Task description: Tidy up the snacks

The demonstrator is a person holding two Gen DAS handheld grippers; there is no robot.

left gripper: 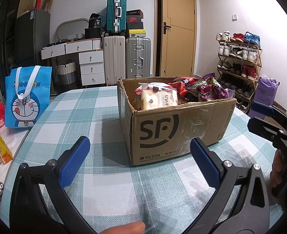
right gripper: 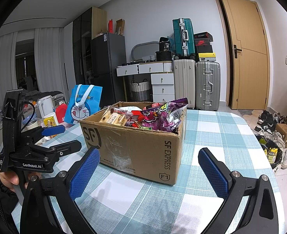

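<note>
An open cardboard SF Express box point(left gripper: 174, 128) stands on the checked tablecloth point(left gripper: 81, 117); it also shows in the right wrist view point(right gripper: 135, 146). It is full of snacks: a cream cake pack point(left gripper: 159, 98) point(right gripper: 114, 118), red packets point(left gripper: 180, 86) and a purple bag point(left gripper: 209, 89) point(right gripper: 163, 117). My left gripper point(left gripper: 139, 154) is open and empty, just in front of the box; it shows at the left in the right wrist view point(right gripper: 65, 136). My right gripper point(right gripper: 149, 167) is open and empty before the box's right corner, and shows at the right edge in the left wrist view point(left gripper: 260, 115).
A blue Doraemon bag point(left gripper: 28, 97) point(right gripper: 84, 105) stands at the table's left edge. A yellow drink carton point(left gripper: 1, 146), a red item and a kettle point(right gripper: 44, 102) lie left of the table. Suitcases point(left gripper: 137, 58), drawers, a door and a shoe rack point(left gripper: 239, 58) stand behind.
</note>
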